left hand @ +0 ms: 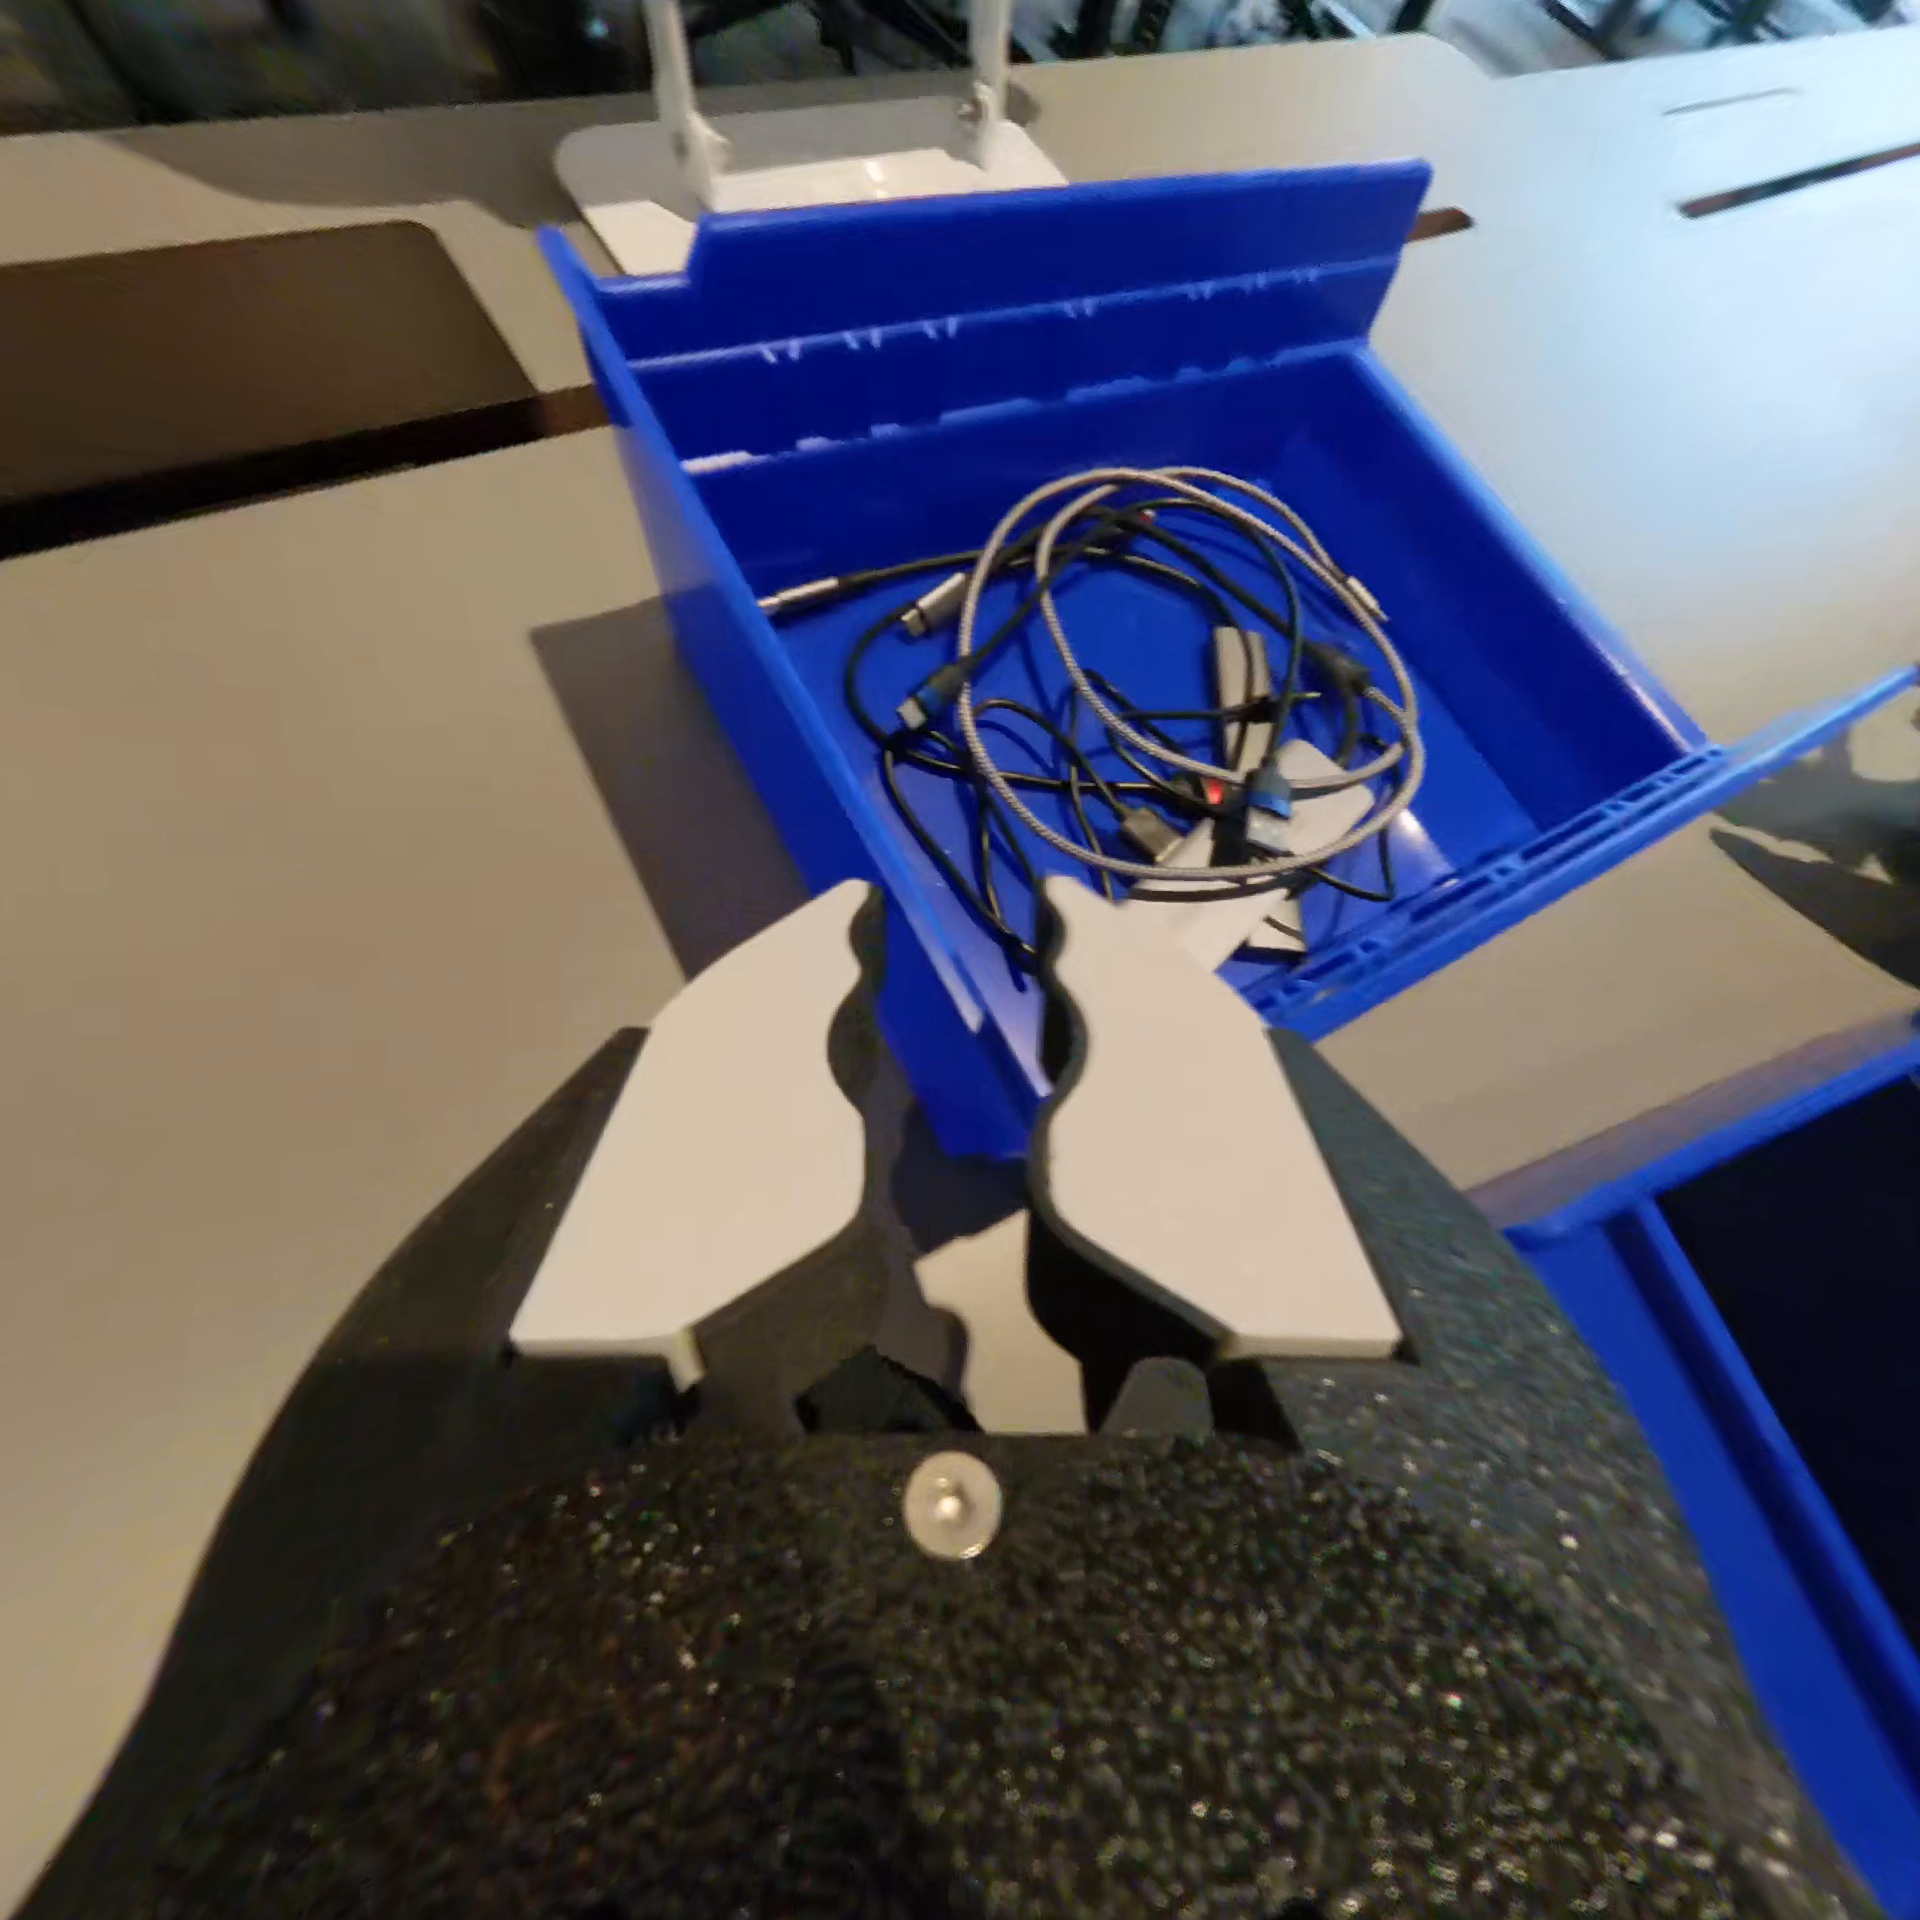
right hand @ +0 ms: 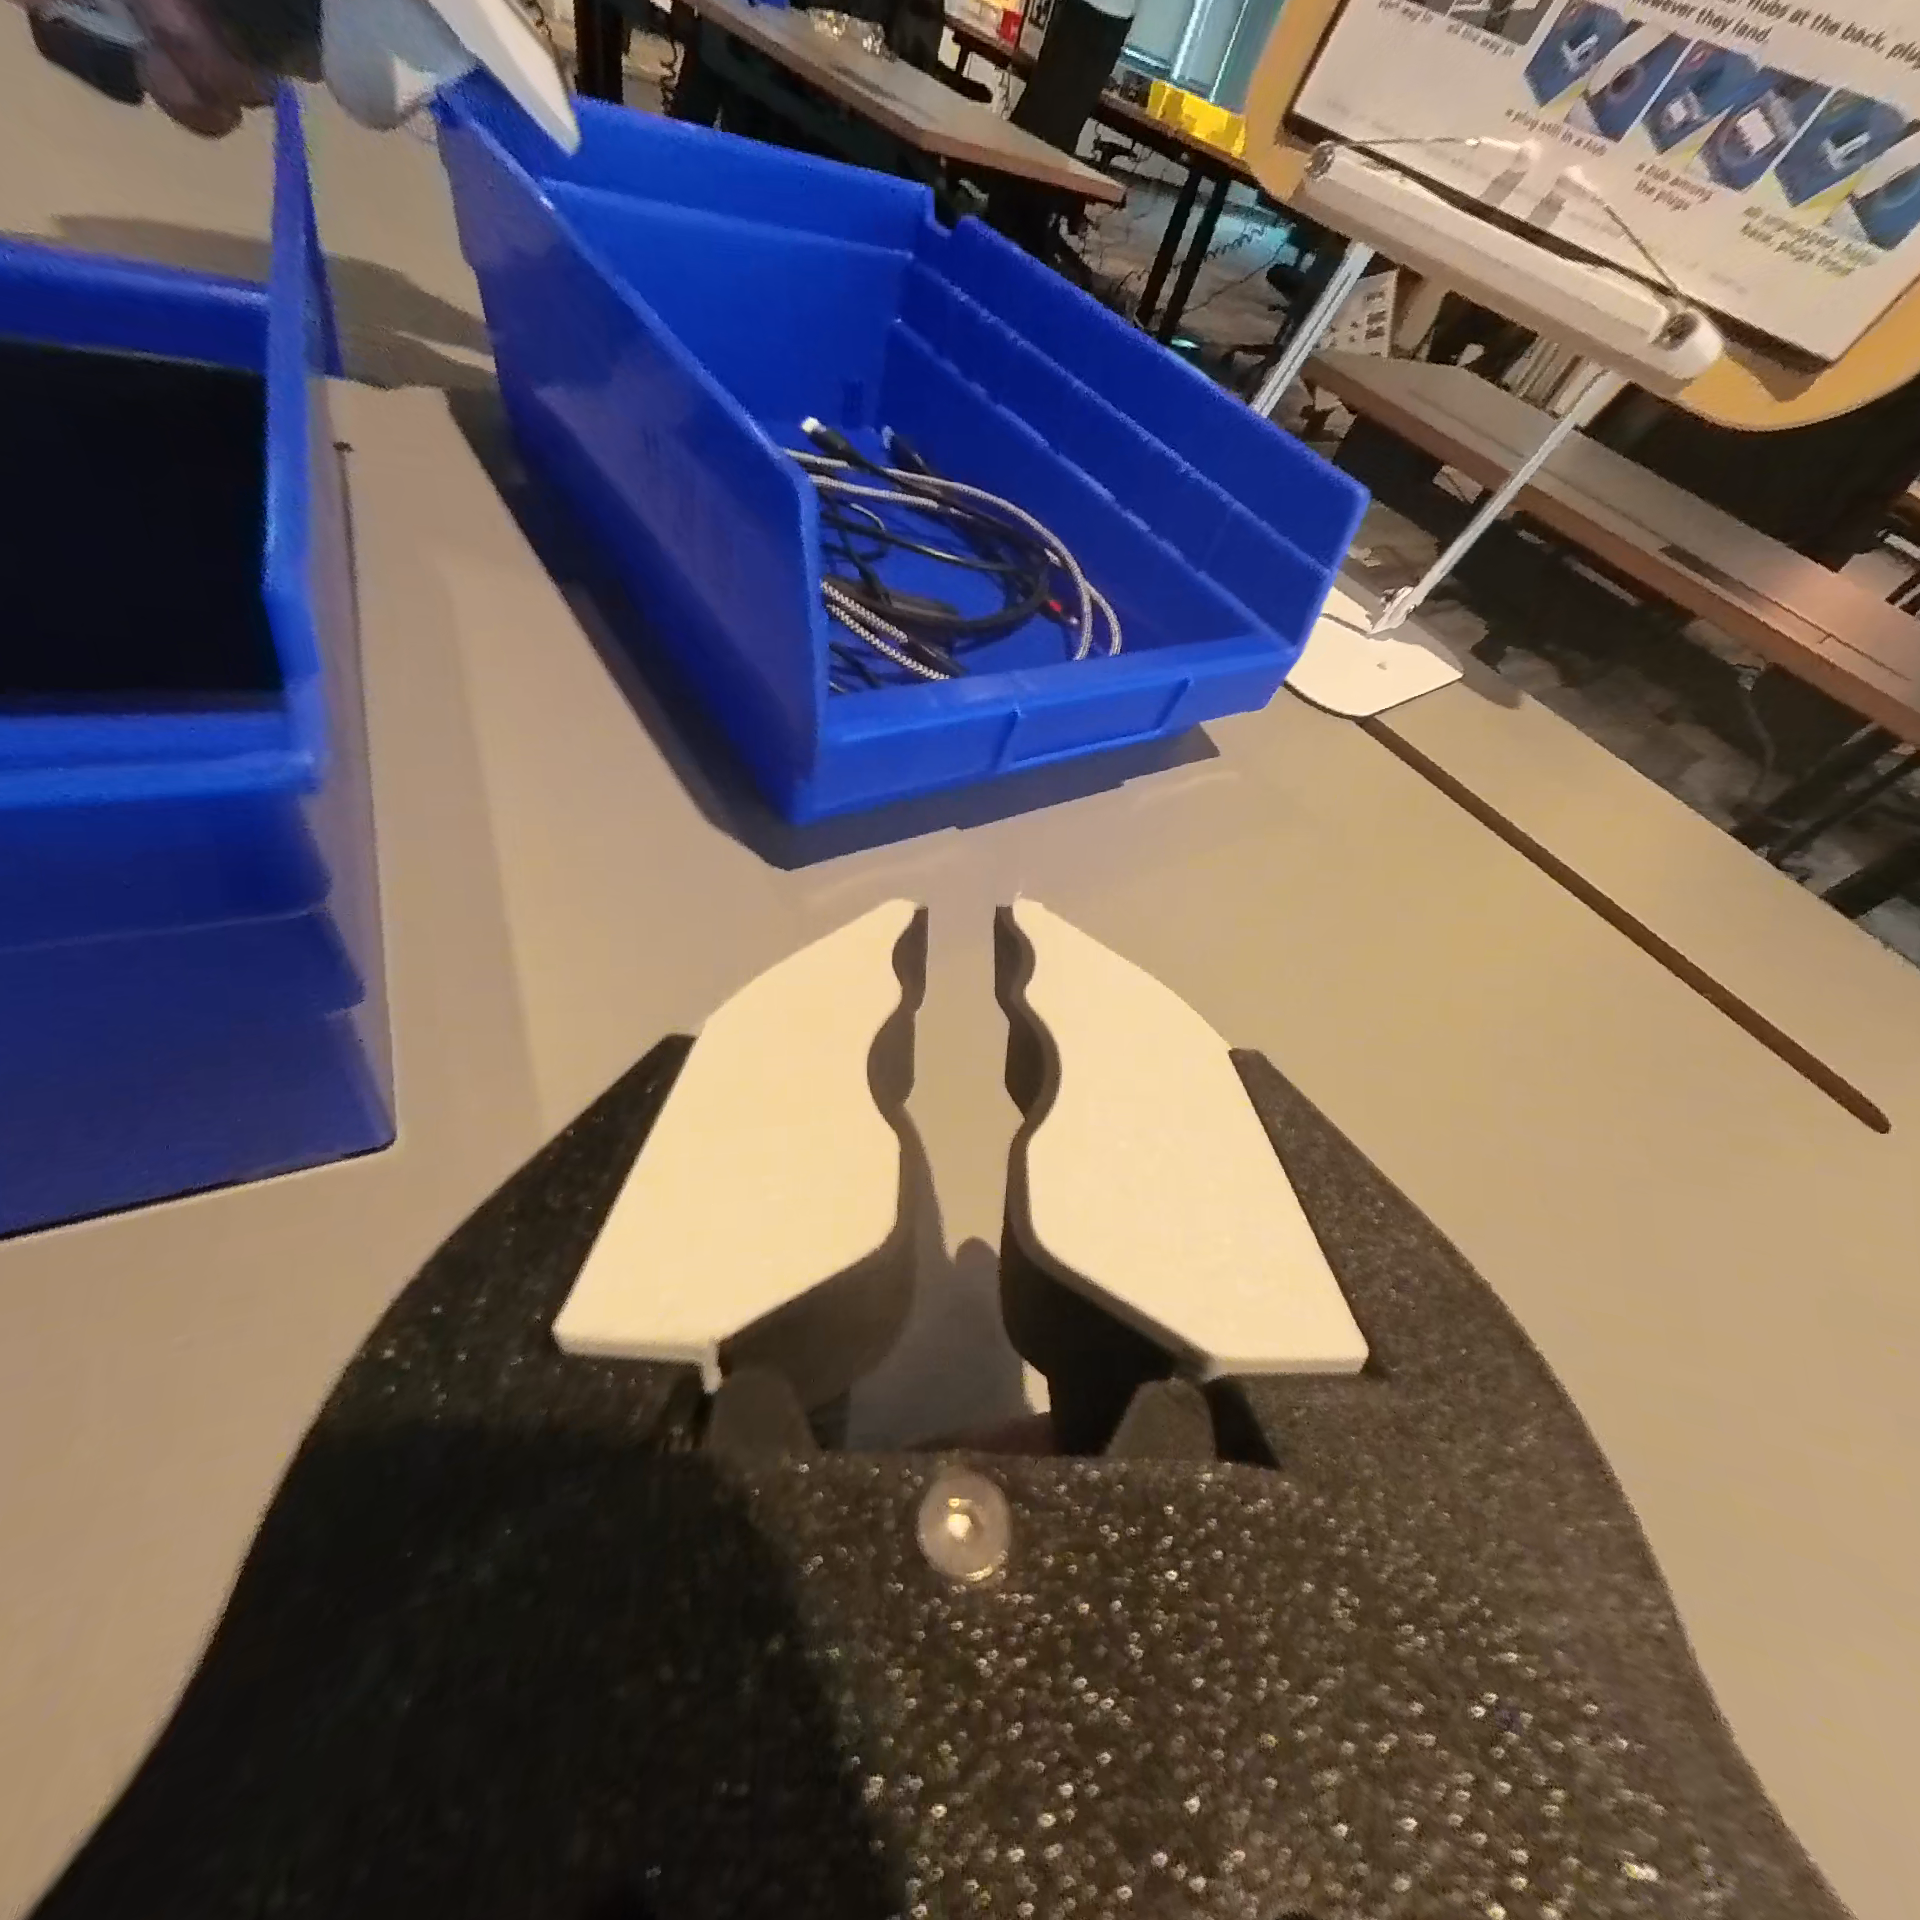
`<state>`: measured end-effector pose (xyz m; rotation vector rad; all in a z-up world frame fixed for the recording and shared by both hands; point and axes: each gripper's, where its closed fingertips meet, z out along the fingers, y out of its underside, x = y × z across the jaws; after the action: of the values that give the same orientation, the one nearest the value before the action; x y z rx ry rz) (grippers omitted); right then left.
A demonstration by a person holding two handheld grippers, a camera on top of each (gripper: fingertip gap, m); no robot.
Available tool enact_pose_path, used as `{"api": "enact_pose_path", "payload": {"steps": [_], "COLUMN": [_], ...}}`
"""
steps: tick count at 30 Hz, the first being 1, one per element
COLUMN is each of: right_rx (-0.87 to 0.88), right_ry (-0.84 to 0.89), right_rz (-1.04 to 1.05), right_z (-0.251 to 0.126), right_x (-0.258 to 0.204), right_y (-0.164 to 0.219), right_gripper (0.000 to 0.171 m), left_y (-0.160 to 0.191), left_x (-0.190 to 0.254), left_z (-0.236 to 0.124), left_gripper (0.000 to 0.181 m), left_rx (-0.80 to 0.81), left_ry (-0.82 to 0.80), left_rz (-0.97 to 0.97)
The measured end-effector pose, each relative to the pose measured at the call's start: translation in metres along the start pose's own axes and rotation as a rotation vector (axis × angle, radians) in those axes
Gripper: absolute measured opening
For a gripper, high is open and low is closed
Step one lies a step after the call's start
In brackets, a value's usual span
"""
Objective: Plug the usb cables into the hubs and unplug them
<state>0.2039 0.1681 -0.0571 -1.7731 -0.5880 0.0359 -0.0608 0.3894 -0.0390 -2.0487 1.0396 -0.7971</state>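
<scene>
Both claws are parted and empty: left gripper [left hand: 961,920] poised over the blue bin's [left hand: 1039,249] near wall, right gripper [right hand: 956,914] waiting short of it; tangled usb cables [left hand: 1132,686] and grey hubs [left hand: 1236,675] lie inside

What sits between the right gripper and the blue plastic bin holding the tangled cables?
Only bare grey tabletop separates the right gripper from the blue plastic bin, per the right wrist view.

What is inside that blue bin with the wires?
The blue bin holds a tangle of USB cables lying over grey hubs. The cables cover the hubs' ports, so plugged connections can't be seen.
</scene>
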Motion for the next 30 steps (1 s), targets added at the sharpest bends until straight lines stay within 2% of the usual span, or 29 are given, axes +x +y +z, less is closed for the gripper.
{"api": "enact_pose_path", "payload": {"steps": [5, 14, 25, 27, 30], "right_rx": [-0.001, 0.008, 0.028, 0.026, 0.022], "right_ry": [0.003, 0.018, 0.027, 0.027, 0.027], "right_rz": [-0.02, -0.028, -0.016, -0.019, -0.024], "right_z": [0.001, -0.003, -0.007, -0.006, -0.007], "right_x": [-0.003, -0.004, -0.002, -0.003, -0.004], "right_y": [-0.002, -0.004, -0.008, -0.008, -0.007], "right_gripper": [0.012, 0.012, 0.012, 0.012, 0.012], "left_y": [-0.009, -0.011, 0.018, 0.023, 0.027], "left_x": [-0.02, -0.058, -0.133, -0.15, -0.178], "left_z": [0.0, -0.013, -0.079, -0.094, -0.119], "left_gripper": [0.008, 0.006, 0.006, 0.006, 0.006], "left_rx": [0.053, 0.087, 0.066, 0.061, 0.092], "left_ry": [-0.078, -0.18, -0.331, -0.392, -0.564], "left_rz": [-0.034, -0.018, -0.048, -0.029, 0.054]}}
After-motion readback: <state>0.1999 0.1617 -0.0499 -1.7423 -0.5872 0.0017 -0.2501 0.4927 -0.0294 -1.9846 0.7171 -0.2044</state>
